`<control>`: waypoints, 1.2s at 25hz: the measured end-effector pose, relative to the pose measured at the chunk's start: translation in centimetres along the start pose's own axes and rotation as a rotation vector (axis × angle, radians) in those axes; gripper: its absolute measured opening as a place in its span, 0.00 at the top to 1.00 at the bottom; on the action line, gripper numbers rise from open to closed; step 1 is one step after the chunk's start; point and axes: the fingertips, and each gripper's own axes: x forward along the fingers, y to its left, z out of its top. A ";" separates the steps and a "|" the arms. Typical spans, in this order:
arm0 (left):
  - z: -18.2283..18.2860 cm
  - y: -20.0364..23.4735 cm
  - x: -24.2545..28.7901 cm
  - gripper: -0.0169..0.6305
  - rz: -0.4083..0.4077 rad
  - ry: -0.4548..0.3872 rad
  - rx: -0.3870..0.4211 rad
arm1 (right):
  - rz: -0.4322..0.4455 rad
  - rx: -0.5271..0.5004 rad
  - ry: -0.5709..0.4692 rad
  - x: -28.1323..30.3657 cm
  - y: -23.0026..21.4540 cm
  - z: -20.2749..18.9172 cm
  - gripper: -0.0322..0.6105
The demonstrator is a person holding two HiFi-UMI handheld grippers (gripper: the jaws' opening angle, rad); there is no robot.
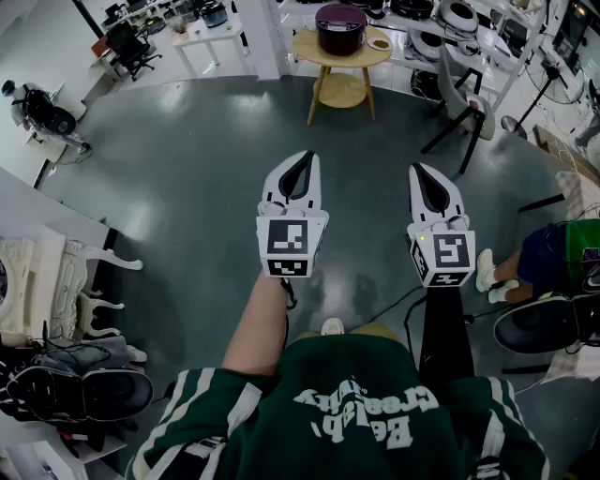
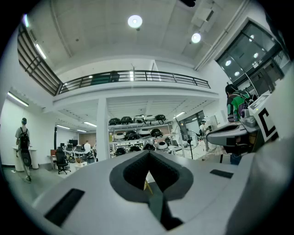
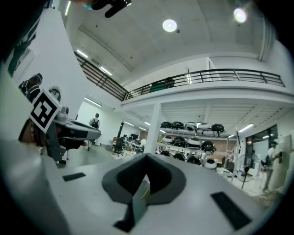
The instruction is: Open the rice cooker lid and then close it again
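Observation:
A dark maroon rice cooker (image 1: pixel 339 25) with its lid down stands on a small round wooden table (image 1: pixel 307 43) far across the floor, at the top of the head view. I hold both grippers level at chest height, well short of it. My left gripper (image 1: pixel 302 156) is shut with nothing in it, its jaws meeting at the tip (image 2: pixel 148 154). My right gripper (image 1: pixel 418 169) is shut and empty too, its tip (image 3: pixel 147 156) pointing into the room. The jaws hide the cooker in both gripper views.
Grey floor lies between me and the table. A grey chair (image 1: pixel 458 94) stands right of the table, and shelves of cookers (image 1: pixel 450 19) behind it. A seated person (image 1: pixel 548 258) is at the right, a white ornate chair (image 1: pixel 56 272) at the left.

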 end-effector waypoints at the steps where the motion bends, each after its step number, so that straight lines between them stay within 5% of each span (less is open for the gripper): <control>1: 0.0 0.0 0.0 0.97 -0.001 0.000 -0.001 | 0.006 0.002 -0.003 0.0 0.1 0.0 0.95; 7: -0.4 0.5 -0.2 0.97 0.001 0.008 -0.006 | 0.021 0.027 -0.009 0.6 0.8 -0.6 0.93; 9: -0.5 0.7 -0.1 0.97 0.003 0.008 -0.012 | 0.030 0.047 -0.006 1.0 0.9 -1.0 0.64; 10: -0.6 0.7 -0.2 0.97 0.000 0.007 -0.015 | 0.029 0.058 -0.007 1.1 0.9 -1.1 0.58; 12: -0.7 0.8 -0.2 0.96 -0.009 0.005 -0.016 | 0.017 0.069 -0.009 1.1 0.8 -1.4 0.55; 17: -1.3 0.8 0.2 0.72 -0.037 0.002 -0.012 | 0.003 0.078 0.000 1.4 0.1 -2.2 0.53; 30: -3.5 2.1 10.3 0.62 -0.044 0.019 -0.033 | 0.048 0.093 -0.016 11.3 -4.7 -5.1 0.49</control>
